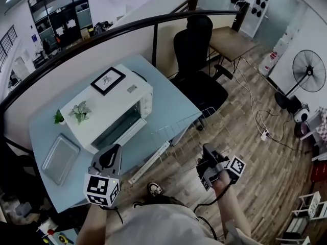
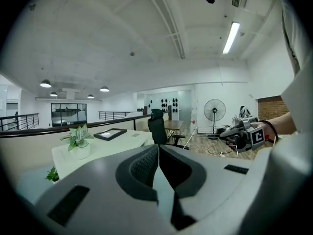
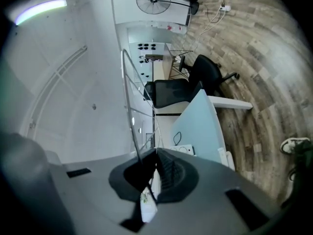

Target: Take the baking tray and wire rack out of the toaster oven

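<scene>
The white toaster oven [image 1: 110, 103] stands on the light blue table [image 1: 173, 106] with its glass front toward me. The flat baking tray [image 1: 60, 158] lies on the table to the oven's left. My right gripper [image 1: 206, 151] is shut on the wire rack [image 1: 189, 130], holding it in the air past the table's near corner, above the wood floor. A thin rack wire [image 3: 134, 129] runs into the shut jaws of my right gripper [image 3: 156, 153]. My left gripper [image 1: 111, 156] hovers in front of the oven, shut and holding nothing [image 2: 159, 153].
On the oven top [image 2: 105, 148] sit a potted plant [image 2: 78, 138] and a framed picture [image 1: 108, 80]. A small plant [image 1: 59, 117] stands behind the tray. A black office chair [image 1: 196, 60], a wooden desk [image 1: 230, 40], a floor fan [image 1: 309, 70] and floor cables lie beyond.
</scene>
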Available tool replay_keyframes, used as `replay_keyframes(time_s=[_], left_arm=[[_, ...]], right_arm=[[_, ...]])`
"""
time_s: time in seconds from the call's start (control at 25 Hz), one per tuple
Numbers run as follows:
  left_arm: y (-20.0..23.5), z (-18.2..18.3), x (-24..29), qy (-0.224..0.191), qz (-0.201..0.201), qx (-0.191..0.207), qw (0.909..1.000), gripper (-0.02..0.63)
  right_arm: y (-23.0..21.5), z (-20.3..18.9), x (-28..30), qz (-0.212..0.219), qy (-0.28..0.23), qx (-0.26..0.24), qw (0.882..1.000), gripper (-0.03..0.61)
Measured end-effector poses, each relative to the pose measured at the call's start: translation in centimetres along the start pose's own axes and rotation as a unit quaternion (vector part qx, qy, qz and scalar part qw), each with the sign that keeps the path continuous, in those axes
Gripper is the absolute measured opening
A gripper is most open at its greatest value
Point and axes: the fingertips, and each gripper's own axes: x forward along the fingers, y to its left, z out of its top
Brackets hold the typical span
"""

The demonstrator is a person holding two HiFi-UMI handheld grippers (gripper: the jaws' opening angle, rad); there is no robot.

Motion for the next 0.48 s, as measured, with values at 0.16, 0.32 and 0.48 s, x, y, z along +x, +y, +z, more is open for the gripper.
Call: replay_keyframes(time_s=[0.16, 0.32, 0.48], left_arm=[[0.6, 0.9, 0.6, -0.01, 0.005, -0.002, 0.9999, 0.009], [1.0, 2.1, 1.3, -0.02, 0.009, -0.003, 0.9998, 0.009], [1.2, 2.2, 2.5, -0.018, 0.009, -0.001, 0.9998, 0.009]], right_arm=[[-0.3, 1.3, 2.3, -0.019, -0.007, -0.006, 1.0, 0.005], [-0.5, 3.1, 5.6, -0.027, -0.007, -0.017, 0.999, 0.005], [-1.9, 5.1, 9.4, -0.042, -0.008, -0.034, 0.999, 0.006]])
